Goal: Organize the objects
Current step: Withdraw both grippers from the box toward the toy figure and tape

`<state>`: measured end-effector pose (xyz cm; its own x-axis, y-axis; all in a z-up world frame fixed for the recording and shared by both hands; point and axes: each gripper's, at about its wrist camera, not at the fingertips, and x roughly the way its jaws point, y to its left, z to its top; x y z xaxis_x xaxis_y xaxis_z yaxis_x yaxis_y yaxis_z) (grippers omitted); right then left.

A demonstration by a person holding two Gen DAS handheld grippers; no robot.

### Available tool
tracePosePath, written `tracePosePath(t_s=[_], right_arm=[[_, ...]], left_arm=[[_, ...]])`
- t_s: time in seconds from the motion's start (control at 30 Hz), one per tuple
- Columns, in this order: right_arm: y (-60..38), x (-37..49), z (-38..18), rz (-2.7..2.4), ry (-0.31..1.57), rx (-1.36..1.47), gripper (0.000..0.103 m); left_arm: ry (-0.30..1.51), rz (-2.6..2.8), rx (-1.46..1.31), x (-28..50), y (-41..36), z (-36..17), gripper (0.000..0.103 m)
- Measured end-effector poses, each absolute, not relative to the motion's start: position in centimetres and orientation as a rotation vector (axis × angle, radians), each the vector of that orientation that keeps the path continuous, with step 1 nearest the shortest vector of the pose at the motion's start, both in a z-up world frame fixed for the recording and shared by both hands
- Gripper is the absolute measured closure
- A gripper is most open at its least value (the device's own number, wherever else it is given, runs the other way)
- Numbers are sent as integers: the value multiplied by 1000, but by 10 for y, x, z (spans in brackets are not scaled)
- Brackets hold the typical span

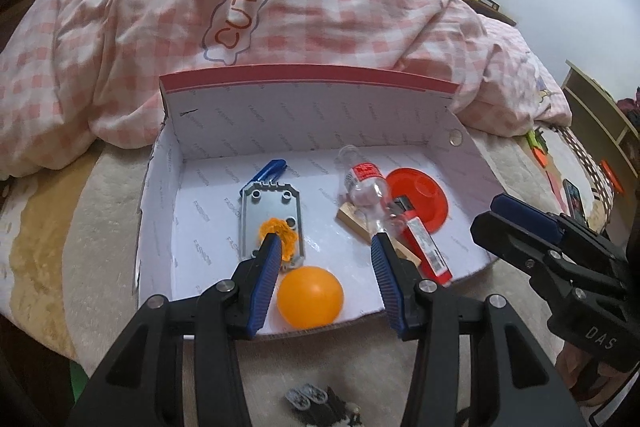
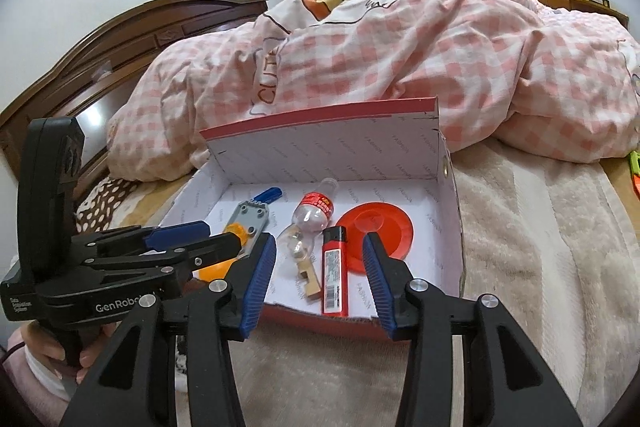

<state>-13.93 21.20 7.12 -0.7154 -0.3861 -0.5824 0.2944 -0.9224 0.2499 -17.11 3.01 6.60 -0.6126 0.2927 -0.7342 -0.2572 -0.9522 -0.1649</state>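
Observation:
An open cardboard box point(image 1: 304, 115) point(image 2: 332, 151) with a red rim and white inside stands on the bed. In it lie a grey plate point(image 1: 272, 211) point(image 2: 252, 217), a blue clip point(image 1: 272, 167), an orange translucent piece point(image 1: 288, 233), an orange ball point(image 1: 310, 297), a small clear bottle point(image 1: 366, 183) point(image 2: 314, 213), a wooden block point(image 1: 352, 219), a red disc point(image 1: 424, 195) point(image 2: 376, 227) and a red lighter point(image 1: 426, 251) point(image 2: 334, 271). My left gripper point(image 1: 324, 243) point(image 2: 224, 235) hangs open above the box's near left. My right gripper point(image 2: 319, 241) point(image 1: 486, 215) is open above the lighter, holding nothing.
A pink checked duvet point(image 1: 320, 11) is piled behind the box. The box rests on a cream fleece blanket point(image 2: 532, 227). A wooden headboard point(image 2: 120, 39) lies to the left. A shelf unit point(image 1: 600, 115) and a phone point(image 1: 574, 199) are on the right. Small dark items point(image 1: 308, 399) lie on the blanket below.

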Motion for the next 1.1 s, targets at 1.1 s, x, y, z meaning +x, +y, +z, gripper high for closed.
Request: tracePosePath(t_s=[1.1], right_arm=[[212, -49, 73, -2577, -192, 902, 57]], left_arm=[[-3, 2542, -1125, -77, 36, 72, 56]])
